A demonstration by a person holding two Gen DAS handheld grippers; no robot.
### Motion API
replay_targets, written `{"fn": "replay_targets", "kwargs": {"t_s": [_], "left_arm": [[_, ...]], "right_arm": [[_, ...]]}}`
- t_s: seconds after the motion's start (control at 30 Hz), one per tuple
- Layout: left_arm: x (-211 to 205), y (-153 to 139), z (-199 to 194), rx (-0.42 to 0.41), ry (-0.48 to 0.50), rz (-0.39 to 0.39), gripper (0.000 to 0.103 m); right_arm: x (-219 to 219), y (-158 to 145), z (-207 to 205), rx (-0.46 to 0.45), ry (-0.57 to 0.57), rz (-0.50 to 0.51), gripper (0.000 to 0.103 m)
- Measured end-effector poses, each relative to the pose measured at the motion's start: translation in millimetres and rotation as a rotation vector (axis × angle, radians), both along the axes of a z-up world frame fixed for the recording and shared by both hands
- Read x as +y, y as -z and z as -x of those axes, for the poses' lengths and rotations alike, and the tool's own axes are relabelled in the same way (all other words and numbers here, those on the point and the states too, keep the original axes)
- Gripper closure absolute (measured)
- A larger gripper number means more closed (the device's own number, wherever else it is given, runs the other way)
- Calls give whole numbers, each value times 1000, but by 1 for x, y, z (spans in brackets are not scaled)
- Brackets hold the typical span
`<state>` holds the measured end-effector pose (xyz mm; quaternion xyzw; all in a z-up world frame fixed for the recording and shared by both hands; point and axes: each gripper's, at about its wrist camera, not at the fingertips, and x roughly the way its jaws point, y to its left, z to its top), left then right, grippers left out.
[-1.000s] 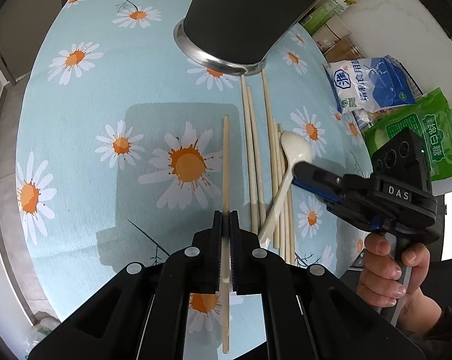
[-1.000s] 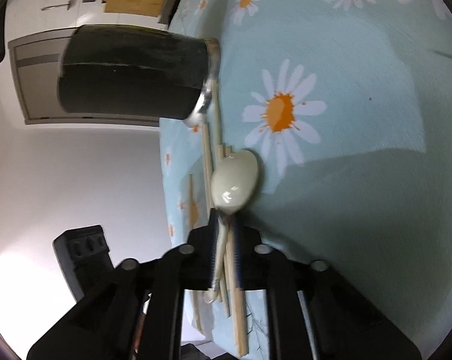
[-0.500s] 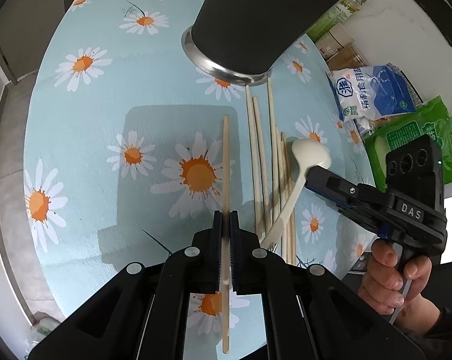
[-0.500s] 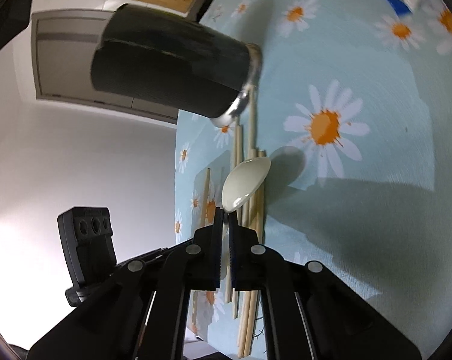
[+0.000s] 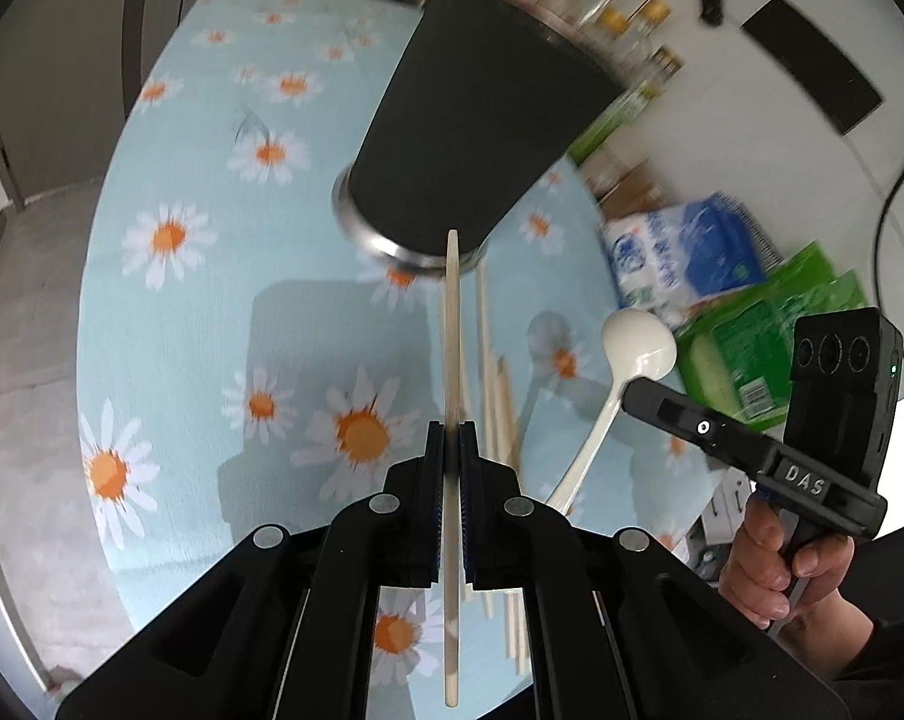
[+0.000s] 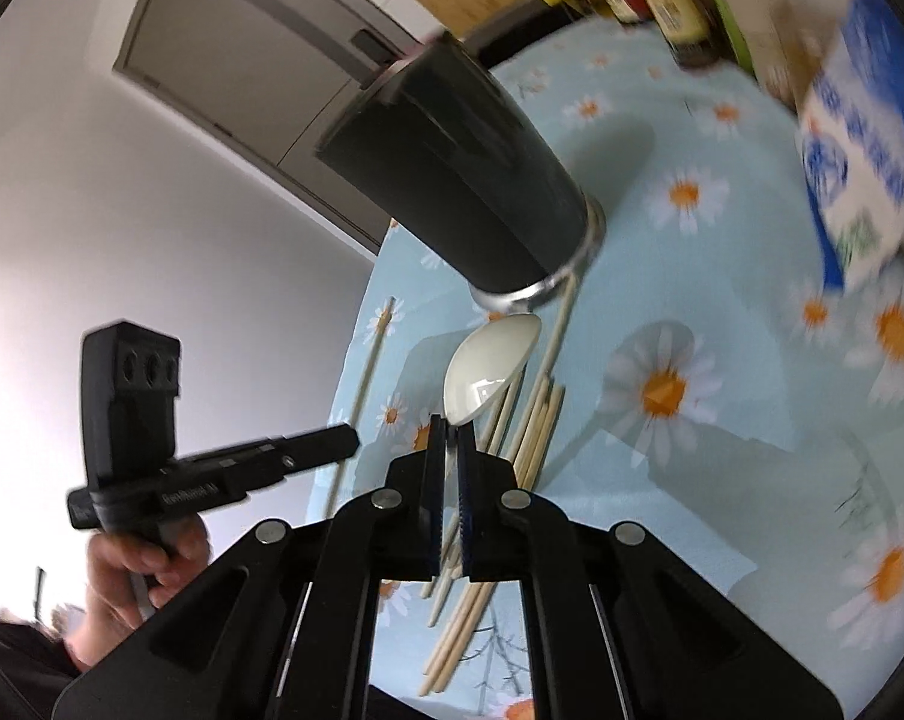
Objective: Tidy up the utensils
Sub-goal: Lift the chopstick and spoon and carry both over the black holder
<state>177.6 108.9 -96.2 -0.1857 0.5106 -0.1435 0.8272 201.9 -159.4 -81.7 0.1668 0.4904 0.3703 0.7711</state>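
Left claw (image 5: 450, 450) clamped on a chopstick (image 5: 452, 324) whose long axis points straight ahead at the black holder (image 5: 476, 138); right claw (image 6: 450, 450) clamped on the white spoon (image 6: 488, 369), holder ahead too.

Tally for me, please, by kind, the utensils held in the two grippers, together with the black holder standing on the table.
Chopstick: 1, in the left gripper
White spoon: 1, in the right gripper
Black holder: 1
Total: 3
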Motion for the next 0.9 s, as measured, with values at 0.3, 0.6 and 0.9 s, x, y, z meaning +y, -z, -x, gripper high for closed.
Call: {"fn": "replay_targets", "kwargs": {"t_s": [0.3, 0.6, 0.9], "left_arm": [[3, -41, 8, -208, -31, 51, 100], [10, -83, 7, -413, -67, 69, 100], [4, -114, -5, -599, -40, 60, 99]], "right_arm": [[6, -50, -7, -201, -53, 104, 99], [8, -94, -22, -356, -76, 168, 98], [25, -132, -42, -476, -92, 227, 98]]}}
